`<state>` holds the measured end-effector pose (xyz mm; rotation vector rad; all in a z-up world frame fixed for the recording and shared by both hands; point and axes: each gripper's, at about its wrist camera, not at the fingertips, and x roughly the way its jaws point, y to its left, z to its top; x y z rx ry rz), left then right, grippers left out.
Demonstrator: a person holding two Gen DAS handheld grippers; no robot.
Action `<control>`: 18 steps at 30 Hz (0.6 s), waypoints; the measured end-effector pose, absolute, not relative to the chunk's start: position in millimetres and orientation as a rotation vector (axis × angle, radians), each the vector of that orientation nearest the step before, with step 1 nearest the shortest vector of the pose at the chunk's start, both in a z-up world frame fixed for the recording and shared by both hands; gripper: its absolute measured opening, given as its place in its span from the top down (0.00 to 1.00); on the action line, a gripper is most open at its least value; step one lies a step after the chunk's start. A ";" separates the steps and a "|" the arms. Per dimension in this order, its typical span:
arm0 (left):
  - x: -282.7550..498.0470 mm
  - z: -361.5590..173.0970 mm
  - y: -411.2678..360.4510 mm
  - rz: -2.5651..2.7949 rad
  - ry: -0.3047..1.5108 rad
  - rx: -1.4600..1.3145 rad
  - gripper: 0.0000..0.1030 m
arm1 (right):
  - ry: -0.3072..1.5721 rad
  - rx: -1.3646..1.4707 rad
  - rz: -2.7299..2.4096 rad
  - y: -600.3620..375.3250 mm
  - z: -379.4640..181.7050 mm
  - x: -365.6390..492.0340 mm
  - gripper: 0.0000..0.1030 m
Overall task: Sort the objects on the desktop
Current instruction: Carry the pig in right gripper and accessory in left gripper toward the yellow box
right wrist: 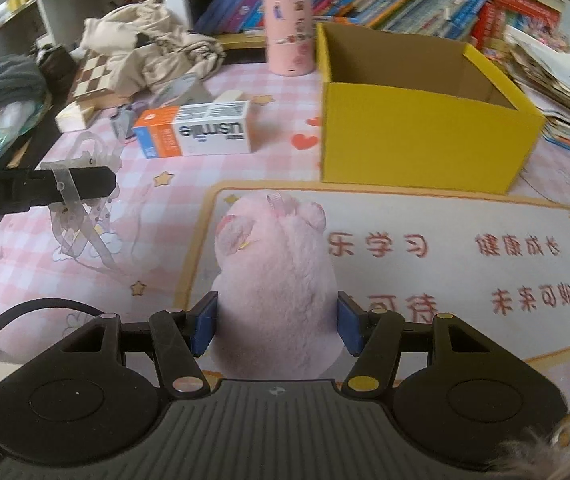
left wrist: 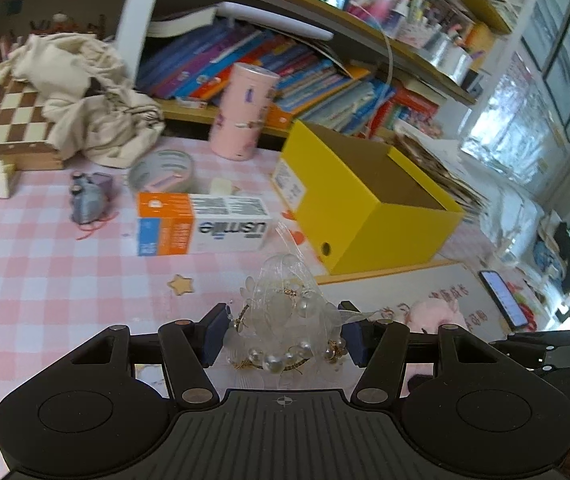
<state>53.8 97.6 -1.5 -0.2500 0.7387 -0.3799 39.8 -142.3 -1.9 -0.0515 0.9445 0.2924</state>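
My left gripper is shut on a clear hair ornament with pearl beads and gauze, held above the pink checked tablecloth. In the right wrist view that ornament dangles from the left gripper's black finger. My right gripper is shut on a pink plush toy, its blue pads pressing both sides. An open yellow box stands ahead of both grippers, empty as far as I see.
A white and orange carton lies left of the box. Behind stand a pink tin, a tape roll, a small grey toy, a chessboard box under cloth and a phone. Bookshelves line the back.
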 end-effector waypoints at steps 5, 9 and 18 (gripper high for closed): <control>56.5 -1.5 82.0 -0.417 0.746 -0.224 0.44 | 0.944 -0.022 0.262 -156.6 -2.2 36.3 0.44; 58.7 -0.8 71.5 -0.428 0.750 -0.218 0.44 | 0.940 -0.015 0.250 -166.0 -0.2 35.6 0.44; 65.9 0.9 38.5 -0.457 0.765 -0.201 0.44 | 0.939 -0.001 0.223 -196.6 2.1 39.4 0.44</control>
